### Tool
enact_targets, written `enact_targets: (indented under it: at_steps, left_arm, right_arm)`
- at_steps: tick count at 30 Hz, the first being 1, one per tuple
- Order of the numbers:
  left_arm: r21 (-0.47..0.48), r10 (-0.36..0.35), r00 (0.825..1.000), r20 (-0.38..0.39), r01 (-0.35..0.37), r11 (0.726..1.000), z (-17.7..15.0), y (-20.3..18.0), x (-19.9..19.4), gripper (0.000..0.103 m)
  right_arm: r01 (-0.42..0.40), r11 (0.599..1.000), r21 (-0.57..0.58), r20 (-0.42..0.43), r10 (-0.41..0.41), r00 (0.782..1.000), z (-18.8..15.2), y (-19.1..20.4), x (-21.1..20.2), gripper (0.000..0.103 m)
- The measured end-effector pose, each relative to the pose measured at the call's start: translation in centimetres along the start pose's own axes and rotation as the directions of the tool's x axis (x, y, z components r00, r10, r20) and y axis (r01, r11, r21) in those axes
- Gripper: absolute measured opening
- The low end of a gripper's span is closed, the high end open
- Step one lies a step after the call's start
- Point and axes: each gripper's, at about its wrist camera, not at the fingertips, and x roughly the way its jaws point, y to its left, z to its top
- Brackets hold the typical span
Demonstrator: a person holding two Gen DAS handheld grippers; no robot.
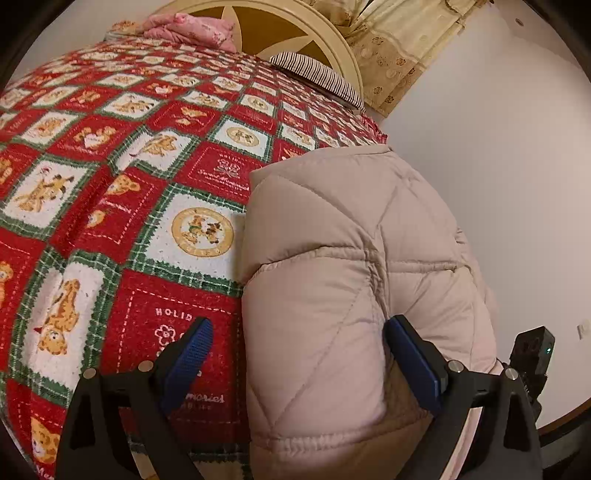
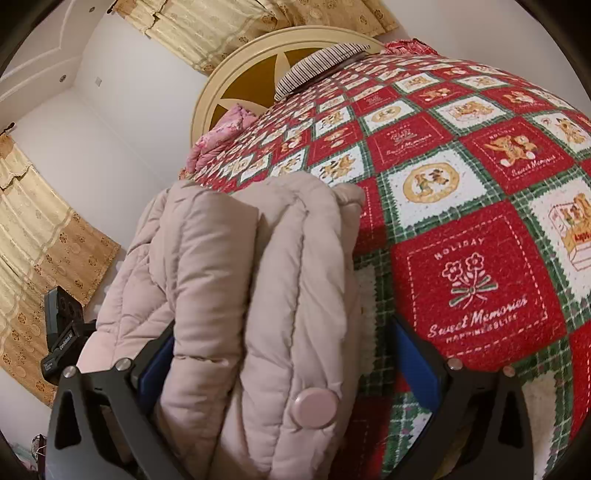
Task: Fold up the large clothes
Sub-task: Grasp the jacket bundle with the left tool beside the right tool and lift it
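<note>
A pale pink quilted puffer jacket (image 1: 332,258) lies folded into a thick bundle near the bed's edge, on a red, green and white patchwork blanket (image 1: 147,184). My left gripper (image 1: 301,358) stands wide open at the bundle's near end. Its right pad is against the jacket's side and its left pad hangs over bare blanket. In the right wrist view the jacket (image 2: 240,277) shows stacked folds and a round pink snap button (image 2: 314,408). My right gripper (image 2: 284,365) straddles this end with its jaws wide. The left pad is at the fabric; blanket (image 2: 480,221) shows between the jacket and the right pad.
A round cream headboard (image 1: 273,33) stands at the far end of the bed, with a striped pillow (image 1: 317,74) and a pink bundled quilt (image 1: 192,27) in front of it. Yellow curtains (image 2: 44,240) hang along the white wall beside the bed. The other gripper's black body (image 1: 532,354) shows past the jacket.
</note>
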Motion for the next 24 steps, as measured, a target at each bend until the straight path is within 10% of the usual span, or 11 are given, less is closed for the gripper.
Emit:
enact_targets:
  at_steps: [15, 24]
  left_arm:
    - [0.032, 0.009, 1.0, 0.015, -0.009, 0.999, 0.0, -0.2, -0.6, 0.096]
    - [0.048, -0.103, 0.994, -0.027, 0.104, 0.993, -0.1, -0.4, 0.3, 0.096]
  right_arm:
    - [-0.121, 0.993, 0.008, -0.174, 0.12, 0.977, 1.9, 0.5, 2.3, 0.103]
    - [-0.194, 0.979, -0.061, -0.197, 0.179, 0.964, 0.5, 1.4, 2.4, 0.103]
